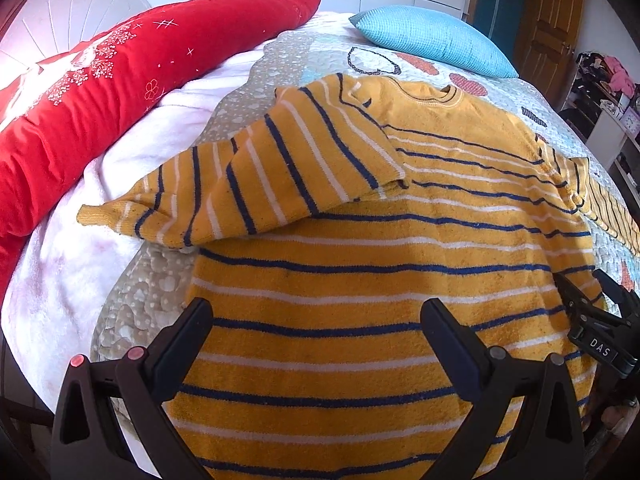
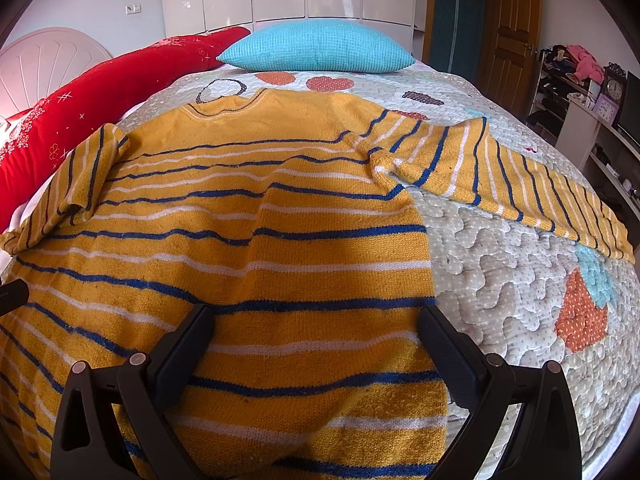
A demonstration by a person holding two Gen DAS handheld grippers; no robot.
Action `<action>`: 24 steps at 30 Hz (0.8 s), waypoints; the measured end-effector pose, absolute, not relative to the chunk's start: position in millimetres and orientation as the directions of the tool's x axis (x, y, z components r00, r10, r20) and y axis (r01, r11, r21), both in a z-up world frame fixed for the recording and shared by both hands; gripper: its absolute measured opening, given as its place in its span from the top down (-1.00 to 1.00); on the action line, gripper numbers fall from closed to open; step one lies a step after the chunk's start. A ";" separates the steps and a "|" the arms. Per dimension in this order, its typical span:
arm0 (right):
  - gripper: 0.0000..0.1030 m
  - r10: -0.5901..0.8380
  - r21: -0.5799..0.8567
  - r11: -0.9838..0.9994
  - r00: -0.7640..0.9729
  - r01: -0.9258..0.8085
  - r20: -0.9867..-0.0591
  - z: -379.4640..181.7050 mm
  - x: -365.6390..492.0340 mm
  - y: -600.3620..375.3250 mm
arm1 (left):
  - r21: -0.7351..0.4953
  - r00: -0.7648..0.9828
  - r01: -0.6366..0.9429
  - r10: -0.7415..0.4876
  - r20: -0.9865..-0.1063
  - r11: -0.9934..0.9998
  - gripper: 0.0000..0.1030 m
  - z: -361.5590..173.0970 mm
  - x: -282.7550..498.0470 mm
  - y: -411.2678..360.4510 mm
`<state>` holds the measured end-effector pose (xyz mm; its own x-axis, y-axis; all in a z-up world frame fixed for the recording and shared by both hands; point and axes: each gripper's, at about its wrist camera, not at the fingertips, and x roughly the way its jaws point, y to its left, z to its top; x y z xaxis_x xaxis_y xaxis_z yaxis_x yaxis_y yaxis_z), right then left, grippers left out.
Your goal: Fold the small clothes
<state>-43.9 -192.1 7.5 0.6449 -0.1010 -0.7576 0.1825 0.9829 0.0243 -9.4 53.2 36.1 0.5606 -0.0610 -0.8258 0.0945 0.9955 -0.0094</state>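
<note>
Yellow striped sweater (image 1: 360, 248), blue and white bands, lies spread flat on the quilted bedspread (image 2: 500, 248) of the bed, collar toward the blue pillow (image 2: 316, 46). One sleeve (image 1: 272, 168) is folded inward across the chest; the other sleeve (image 2: 520, 176) lies stretched out sideways on the quilt. Left gripper (image 1: 316, 312): fingers apart, poised over the lower hem, holding nothing. Right gripper (image 2: 316, 320): fingers apart, over the hem's right edge, holding nothing. Red bolster (image 1: 120, 68) lies along the headboard side.
</note>
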 end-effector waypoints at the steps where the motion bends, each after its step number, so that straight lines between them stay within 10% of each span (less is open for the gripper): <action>1: -0.99 -0.101 0.024 0.983 0.644 0.183 -0.758 7.4 -43.9 -192.2 | -0.010 0.560 0.094 -0.062 -0.826 0.996 -1.00 36.3 -9.4 53.3; 24: -0.99 -0.058 0.065 0.986 0.690 0.151 -0.722 58.3 -75.6 -178.8 | -0.028 0.556 -0.030 -0.007 -0.831 0.999 -1.00 43.6 4.2 113.9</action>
<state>-75.6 -178.8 58.3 0.6898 -0.0579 -0.7217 0.1509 0.9864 0.0651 4.2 113.9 43.6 0.5564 -0.0066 -0.8309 -0.0298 0.9992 -0.0279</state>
